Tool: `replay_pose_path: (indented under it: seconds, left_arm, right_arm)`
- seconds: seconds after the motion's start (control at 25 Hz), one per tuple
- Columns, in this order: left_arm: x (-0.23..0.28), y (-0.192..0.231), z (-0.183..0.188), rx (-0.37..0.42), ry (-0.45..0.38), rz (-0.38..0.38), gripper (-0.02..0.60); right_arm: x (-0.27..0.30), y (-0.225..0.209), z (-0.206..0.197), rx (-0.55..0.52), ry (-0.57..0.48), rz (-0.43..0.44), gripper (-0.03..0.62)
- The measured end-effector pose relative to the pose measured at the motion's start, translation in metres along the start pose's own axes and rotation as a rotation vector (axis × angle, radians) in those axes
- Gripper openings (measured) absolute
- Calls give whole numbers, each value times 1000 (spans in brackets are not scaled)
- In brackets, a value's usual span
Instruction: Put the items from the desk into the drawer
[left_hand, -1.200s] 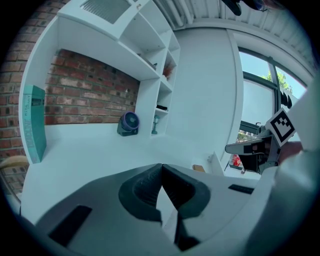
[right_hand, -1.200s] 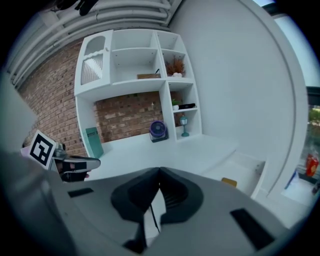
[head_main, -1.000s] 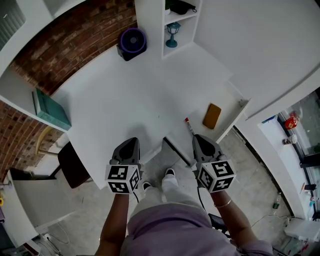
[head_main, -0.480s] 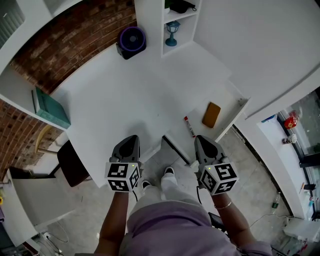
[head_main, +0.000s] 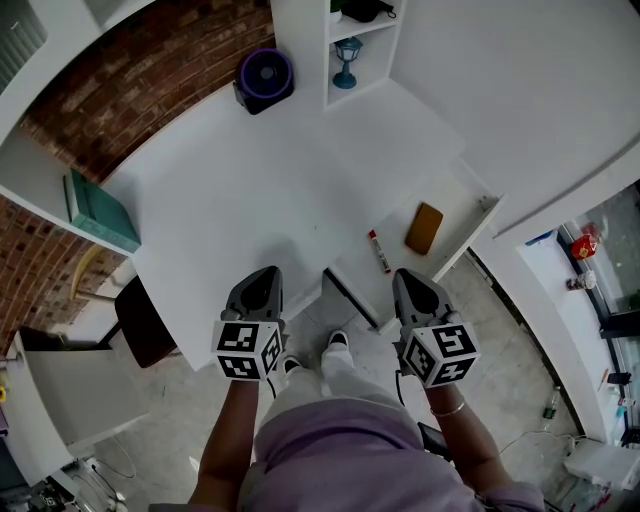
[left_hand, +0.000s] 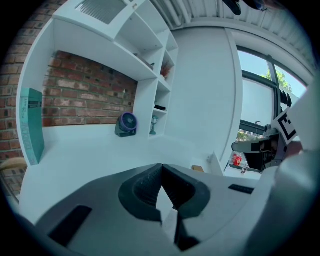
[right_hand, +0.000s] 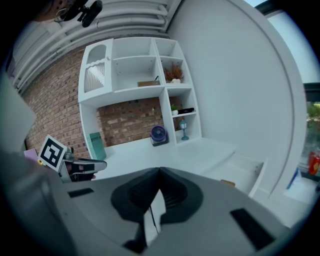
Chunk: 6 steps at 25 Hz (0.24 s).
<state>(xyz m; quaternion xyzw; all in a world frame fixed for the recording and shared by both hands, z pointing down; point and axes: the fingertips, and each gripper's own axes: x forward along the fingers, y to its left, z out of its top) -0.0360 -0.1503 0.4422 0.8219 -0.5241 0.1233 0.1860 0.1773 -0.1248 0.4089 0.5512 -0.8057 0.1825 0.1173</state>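
Both claws hang just off the near edge of the surface (head_main: 260, 190), and both are closed on nothing. The left claw (left_hand: 161, 166) has its tips meeting on air, and so does the right claw (right_hand: 159, 171).

The drawer (head_main: 485, 210) stands pulled out at about 1 o'clock from my right claw. Inside it lie a red-capped marker (head_main: 379, 252), close to the drawer's left wall, and a flat brown item (head_main: 424, 230) deeper in.

All I can see left up top is a purple fan (head_main: 266, 75) far off at 12 o'clock by the brick wall, and a small teal lantern (head_main: 346, 60) in the bottom bay of the shelf unit. I can't tell whether either is meant for stowing.

- **Going for the fan:** If I reach with the claws closed like this, I'd expect to shove it into the wall rather than grip it. It also looks bulky, so it may slip from the claw or not fit in the drawer at all. The long reach makes depth hard for me to judge.
- **Closing the drawer:** A push off to one side could skew it. The marker looks round and may roll and rattle, or catch at the wall.
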Motion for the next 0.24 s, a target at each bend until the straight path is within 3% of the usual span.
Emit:
replay_pose_path:
  seconds: [0.24]
  left_arm:
    - [8, -1, 0, 0, 3, 7, 0]
  right_arm:
    - [7, -8, -3, 4, 9, 4, 3]
